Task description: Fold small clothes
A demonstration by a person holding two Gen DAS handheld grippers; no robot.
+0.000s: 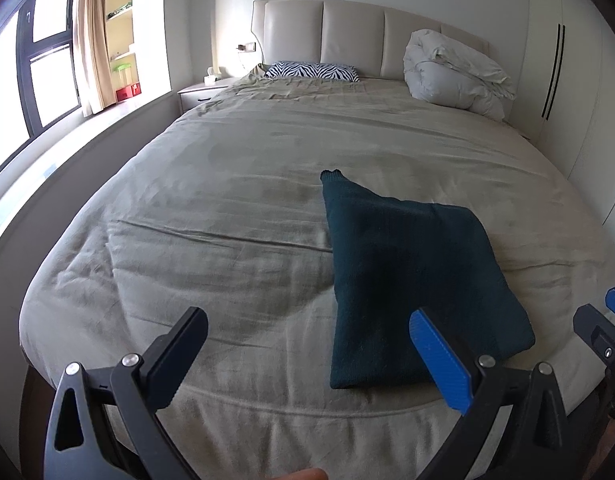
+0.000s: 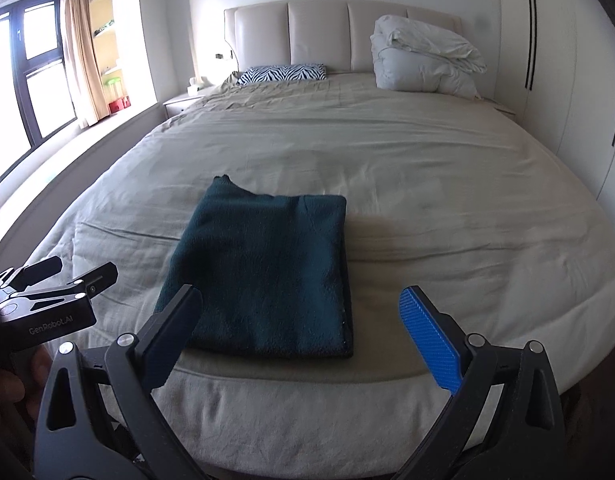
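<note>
One soft, limp teal garment (image 2: 263, 272) is seen folded on the bed (image 2: 427, 184); both jaws spread wide, empty; its near edge is best pinched.

In front of me spreads a wide bed (image 2: 427, 152) under a wrinkled beige cover, backed by a padded cream headboard (image 2: 319, 32). A zebra-striped pillow (image 2: 281, 73) lies flat at the head, toward the left, and a bundled white duvet (image 2: 423, 64) is heaped toward the right. A nightstand (image 1: 201, 94) stands beside the bed on the left, near a dark-framed window (image 1: 47, 60) with a beige curtain (image 1: 92, 40). Shelves (image 1: 121, 20) sit beyond the curtain. White wardrobe doors (image 2: 547, 60) line the right wall.
</note>
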